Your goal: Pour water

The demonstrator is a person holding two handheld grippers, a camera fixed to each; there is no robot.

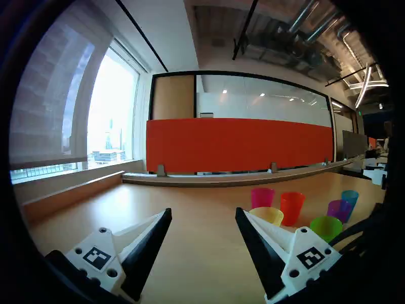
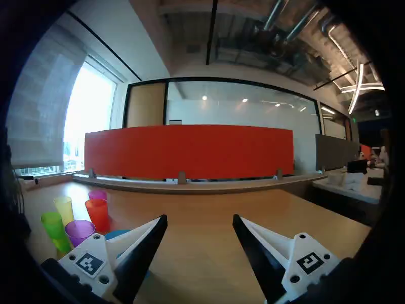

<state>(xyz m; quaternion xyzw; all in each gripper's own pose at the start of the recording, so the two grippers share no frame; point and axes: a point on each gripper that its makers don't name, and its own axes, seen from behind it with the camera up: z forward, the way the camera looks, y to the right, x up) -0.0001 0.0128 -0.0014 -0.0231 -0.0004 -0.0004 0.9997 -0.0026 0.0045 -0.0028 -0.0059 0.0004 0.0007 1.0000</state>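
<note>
Six plastic cups stand upright in a tight cluster on the light wooden table (image 1: pixel 202 253). They are on the near side of the orange divider panel (image 1: pixel 238 144), which runs along the table's far edge.

Left gripper view: the cluster sits below the panel's right end. It holds the pink cup (image 1: pixel 262 196), red cup (image 1: pixel 292 206), yellow cup (image 1: pixel 267 215), green cup (image 1: pixel 326 227), purple cup (image 1: pixel 338 209) and blue cup (image 1: pixel 350 197). Contents cannot be made out.

Right gripper view: the cluster sits below the panel's left end. The blue cup is partly hidden behind a finger.

Left gripper (image 1: pixel 202 212): fingers spread wide and holding nothing, low over bare tabletop, pointing toward the panel.
Right gripper (image 2: pixel 199 218): likewise spread wide and empty, facing the panel's middle.

Room: a bright window (image 1: pixel 109 121) lies left of the panel. A glass wall (image 1: pixel 263 101) rises above and behind the panel. Exposed pipes (image 1: pixel 304 30) run along the ceiling high above it.
</note>
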